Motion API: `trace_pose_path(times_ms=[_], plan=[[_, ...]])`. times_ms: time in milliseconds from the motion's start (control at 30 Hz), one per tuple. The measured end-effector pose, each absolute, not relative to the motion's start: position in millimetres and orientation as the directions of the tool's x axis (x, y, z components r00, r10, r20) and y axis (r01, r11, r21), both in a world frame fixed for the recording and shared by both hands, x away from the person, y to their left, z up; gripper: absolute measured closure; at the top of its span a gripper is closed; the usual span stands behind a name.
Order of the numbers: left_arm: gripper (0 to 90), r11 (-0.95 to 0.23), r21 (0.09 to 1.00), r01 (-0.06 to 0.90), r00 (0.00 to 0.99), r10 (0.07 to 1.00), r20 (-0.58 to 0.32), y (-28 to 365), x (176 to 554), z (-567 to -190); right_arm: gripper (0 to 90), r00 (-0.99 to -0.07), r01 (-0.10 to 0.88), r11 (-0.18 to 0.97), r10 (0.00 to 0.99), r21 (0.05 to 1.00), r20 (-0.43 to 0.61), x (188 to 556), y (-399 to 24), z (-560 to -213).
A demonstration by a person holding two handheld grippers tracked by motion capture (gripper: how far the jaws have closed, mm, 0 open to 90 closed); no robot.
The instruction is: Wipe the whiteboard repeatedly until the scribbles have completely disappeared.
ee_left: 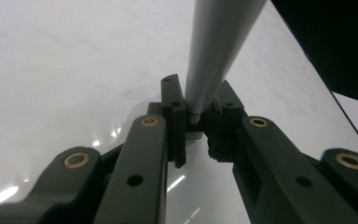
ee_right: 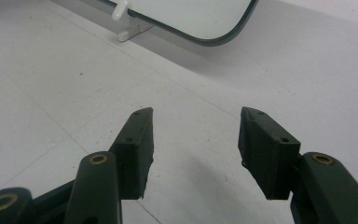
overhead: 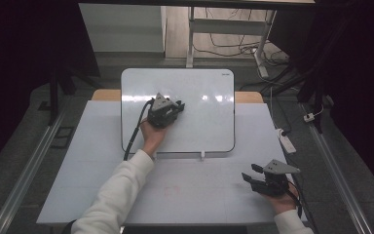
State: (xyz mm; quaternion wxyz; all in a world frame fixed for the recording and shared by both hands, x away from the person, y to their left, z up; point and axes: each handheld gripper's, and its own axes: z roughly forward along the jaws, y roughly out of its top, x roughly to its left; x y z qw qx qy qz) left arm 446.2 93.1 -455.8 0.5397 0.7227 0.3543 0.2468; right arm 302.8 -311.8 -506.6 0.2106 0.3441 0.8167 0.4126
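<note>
A white whiteboard (overhead: 199,126) with a dark rim lies flat at the back middle of the table. Over its upper left part my left gripper (overhead: 177,105) is shut on a pale grey marker-like stick (ee_left: 219,46). In the left gripper view that stick rises from between the jaws, and my left gripper (ee_left: 198,116) hangs just above the glossy whiteboard (ee_left: 65,70). My right gripper (overhead: 251,172) stands open near the table's front right, nothing between its fingers. In the right gripper view my right gripper (ee_right: 196,140) points across bare table toward the whiteboard's rounded corner (ee_right: 200,18).
The white table (overhead: 209,195) carries a faint red mark (overhead: 173,190) near the front. A small white clip (overhead: 202,155) sits at the whiteboard's near edge. Off the table's right side, a white power strip (overhead: 287,141) and cables lie on the floor.
</note>
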Motion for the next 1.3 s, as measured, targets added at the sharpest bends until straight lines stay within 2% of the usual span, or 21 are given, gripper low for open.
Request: trace_pose_path(times_ms=[100,267,467,900,1100,1300], plan=[[77.7,-0.168,0.954,0.247,0.619,0.785,-0.022,89.9,444.5,-455.9,45.1,-0.676,0.386,0.423,0.734,0.819,-0.06,302.9,-310.6,-506.3],[77.8,-0.212,0.945,0.249,0.659,0.752,-0.006,76.3,439.5,-460.8,45.1,-0.678,0.381,0.428,0.732,0.82,-0.066,302.0,-308.5,-505.0],[77.7,-0.218,0.93,0.297,0.7,0.711,-0.057,89.7,430.6,-457.7,45.1,-0.677,0.368,0.421,0.732,0.829,-0.071,301.3,-309.0,-503.4],[77.7,-0.27,0.884,0.381,0.769,0.624,-0.141,135.7,365.6,-447.7,45.2,-0.688,0.325,0.416,0.72,0.849,-0.088,298.4,-299.6,-497.4],[77.7,-0.325,0.857,0.399,0.807,0.568,-0.161,135.3,340.2,-452.1,45.2,-0.694,0.296,0.413,0.713,0.861,-0.103,295.6,-293.6,-492.8],[77.6,-0.361,0.832,0.421,0.825,0.533,-0.186,128.1,330.3,-465.0,45.2,-0.695,0.265,0.406,0.709,0.875,-0.118,292.5,-287.9,-488.8]])
